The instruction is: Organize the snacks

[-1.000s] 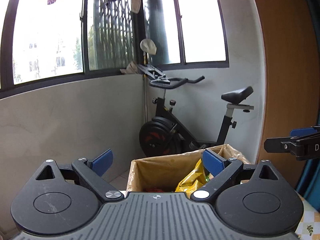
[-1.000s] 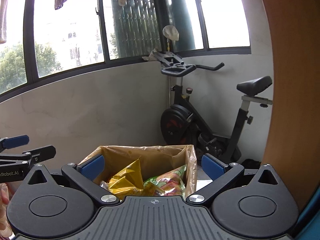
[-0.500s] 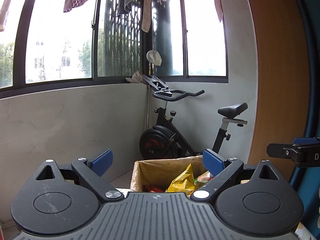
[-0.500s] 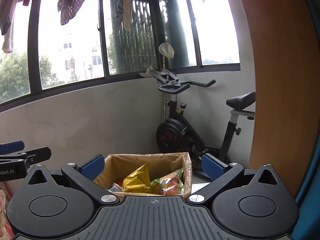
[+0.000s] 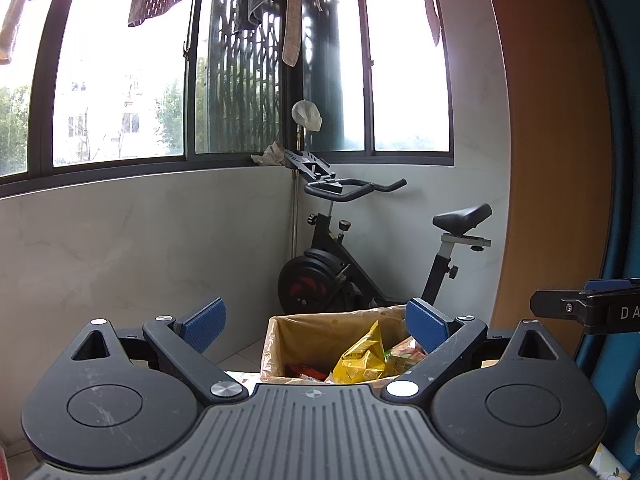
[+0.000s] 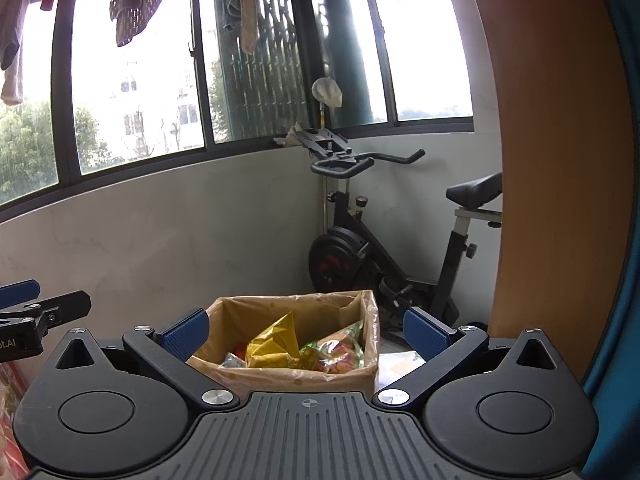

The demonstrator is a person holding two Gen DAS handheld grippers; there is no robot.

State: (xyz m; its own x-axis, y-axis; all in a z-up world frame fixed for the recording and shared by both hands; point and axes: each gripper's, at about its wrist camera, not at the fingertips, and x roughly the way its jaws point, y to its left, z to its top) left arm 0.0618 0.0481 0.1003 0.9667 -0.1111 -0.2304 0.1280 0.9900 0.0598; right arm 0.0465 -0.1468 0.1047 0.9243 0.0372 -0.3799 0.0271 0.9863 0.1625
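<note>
Between your spread, empty jaws, both the left gripper (image 5: 316, 324) and the right gripper (image 6: 306, 330) look forward and down at the cardboard box (image 6: 288, 376), which stands ahead of and below them. From the right wrist it sits nearly centred; from the left it lies off toward the right finger, so your right hand seems the better lined up. Inside it lie a yellow snack bag (image 6: 274, 344) and a green-and-pink packet (image 6: 336, 350). Behind the box stands an exercise bike (image 6: 380, 256).
</note>
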